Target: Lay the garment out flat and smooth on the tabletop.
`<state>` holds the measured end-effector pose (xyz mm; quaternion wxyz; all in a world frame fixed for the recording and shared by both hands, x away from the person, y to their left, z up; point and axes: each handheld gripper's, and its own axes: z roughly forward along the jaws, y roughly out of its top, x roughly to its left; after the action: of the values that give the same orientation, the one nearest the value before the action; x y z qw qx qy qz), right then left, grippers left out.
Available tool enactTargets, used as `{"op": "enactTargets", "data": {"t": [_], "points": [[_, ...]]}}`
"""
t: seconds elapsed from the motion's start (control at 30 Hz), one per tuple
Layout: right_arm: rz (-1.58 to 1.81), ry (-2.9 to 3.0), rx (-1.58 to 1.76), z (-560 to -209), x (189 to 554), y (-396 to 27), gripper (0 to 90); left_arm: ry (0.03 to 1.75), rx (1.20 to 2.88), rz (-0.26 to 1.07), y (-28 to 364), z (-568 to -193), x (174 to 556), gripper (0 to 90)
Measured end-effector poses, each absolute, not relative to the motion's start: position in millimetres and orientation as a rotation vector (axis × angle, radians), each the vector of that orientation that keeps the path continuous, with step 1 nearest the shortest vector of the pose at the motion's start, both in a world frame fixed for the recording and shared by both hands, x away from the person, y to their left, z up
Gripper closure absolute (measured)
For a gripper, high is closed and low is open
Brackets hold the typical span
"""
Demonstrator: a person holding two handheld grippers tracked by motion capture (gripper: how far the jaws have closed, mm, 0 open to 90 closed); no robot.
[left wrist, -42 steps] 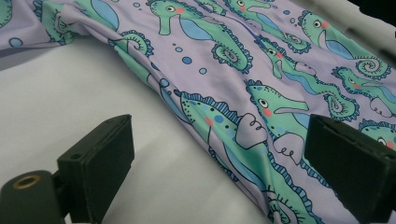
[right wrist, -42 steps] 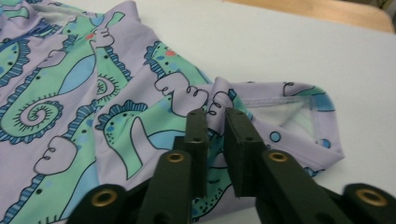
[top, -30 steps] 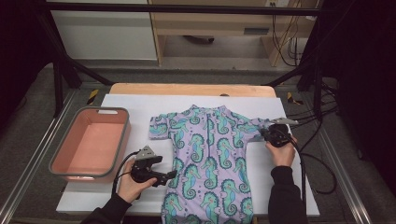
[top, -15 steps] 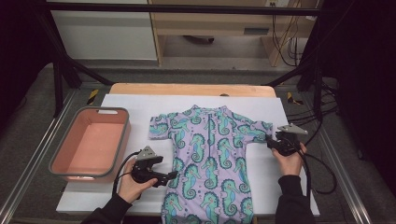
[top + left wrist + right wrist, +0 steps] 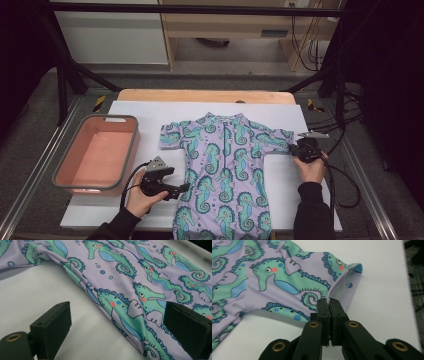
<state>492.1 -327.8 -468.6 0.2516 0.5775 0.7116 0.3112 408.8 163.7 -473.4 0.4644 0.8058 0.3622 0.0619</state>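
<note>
White sheet [image 5: 150,112] covers the table. Right gripper [image 5: 328,302] has just been closing, jaws now clamped on the sleeve hem [image 5: 344,293] of one seahorse swimsuit [image 5: 225,170], at 3 o'clock. Left gripper [image 5: 117,325] gapes wide at 8 o'clock, straddling the suit's edge. One pink basin [image 5: 67,172] at 9 o'clock.

The swimsuit [image 5: 220,175] runs off the bottom edge of the high view below the left tongs [image 5: 182,188], so its leg ends cannot be seen. At the right tongs [image 5: 329,302] the pads meet at the sleeve hem; whether cloth lies pinched between them is too tight to tell.
</note>
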Motion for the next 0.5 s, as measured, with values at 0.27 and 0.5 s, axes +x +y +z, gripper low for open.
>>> {"op": "enactTargets", "data": {"t": [0.27, 0.5], "points": [[0.839, 1.875, 1.539, -467.5, 479.8, -327.2, 62.0, 0.88, 1.982, 0.141, 165.1, -466.9, 408.8, 4.8], [1.022, 1.895, 1.448, -455.0, 451.7, -317.0, 34.8, 0.908, 2.004, 0.142, 168.2, -458.8, 411.3, 4.5]]}}
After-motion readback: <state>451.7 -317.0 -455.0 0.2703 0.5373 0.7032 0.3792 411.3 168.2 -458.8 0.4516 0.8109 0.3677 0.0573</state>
